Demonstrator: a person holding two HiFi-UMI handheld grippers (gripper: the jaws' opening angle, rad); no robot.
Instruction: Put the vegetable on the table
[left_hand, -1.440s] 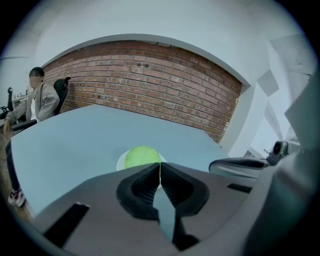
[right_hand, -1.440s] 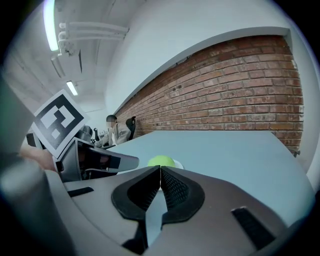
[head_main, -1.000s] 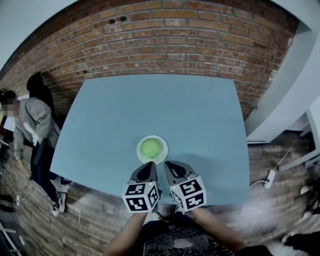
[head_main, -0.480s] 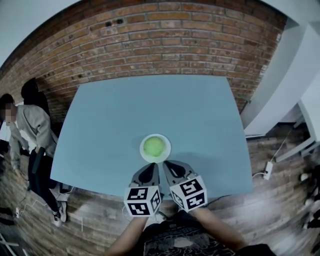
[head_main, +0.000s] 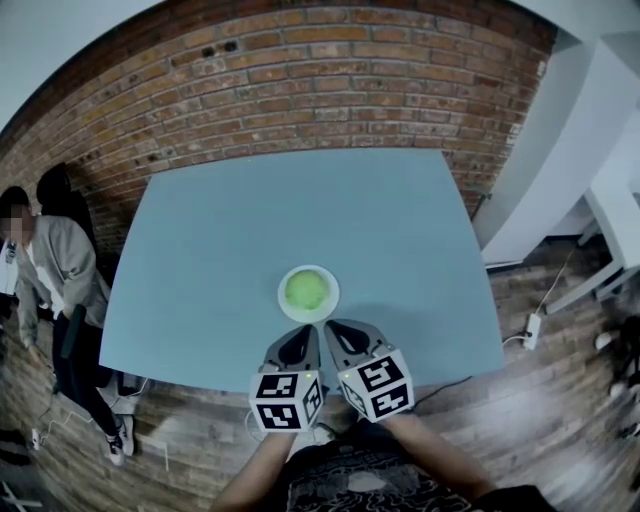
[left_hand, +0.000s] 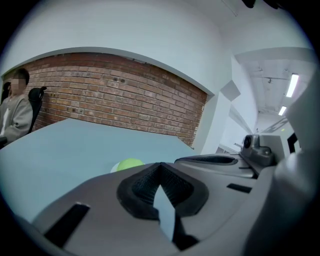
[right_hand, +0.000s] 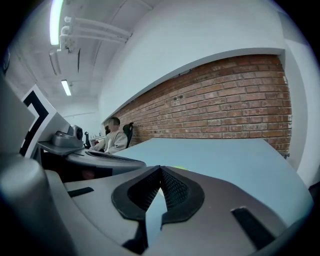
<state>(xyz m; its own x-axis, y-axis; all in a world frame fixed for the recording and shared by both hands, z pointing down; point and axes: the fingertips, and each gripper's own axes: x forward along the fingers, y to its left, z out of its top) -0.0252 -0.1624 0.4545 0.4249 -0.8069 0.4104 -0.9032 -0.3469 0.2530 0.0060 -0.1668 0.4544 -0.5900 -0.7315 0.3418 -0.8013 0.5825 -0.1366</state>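
Note:
A round green vegetable (head_main: 307, 290) lies on a small white plate (head_main: 285, 303) near the front middle of the blue-grey table (head_main: 220, 240). Just short of the plate, at the table's front edge, my left gripper (head_main: 297, 338) and right gripper (head_main: 343, 334) hover side by side. Both are shut with nothing between their jaws. In the left gripper view the vegetable (left_hand: 131, 163) peeks over the shut left gripper (left_hand: 160, 167). The right gripper view shows only a green sliver of the vegetable (right_hand: 178, 168) above the shut right gripper (right_hand: 160, 170).
A brick wall (head_main: 330, 80) runs behind the table's far edge. A person in a grey top (head_main: 55, 265) is by the table's left side, beside a dark chair. A white wall and a power strip (head_main: 531, 328) are on the right.
The head view has shifted slightly, so the plate sits a touch higher in the picture. Both grippers stay shut, side by side, just in front of the plate.

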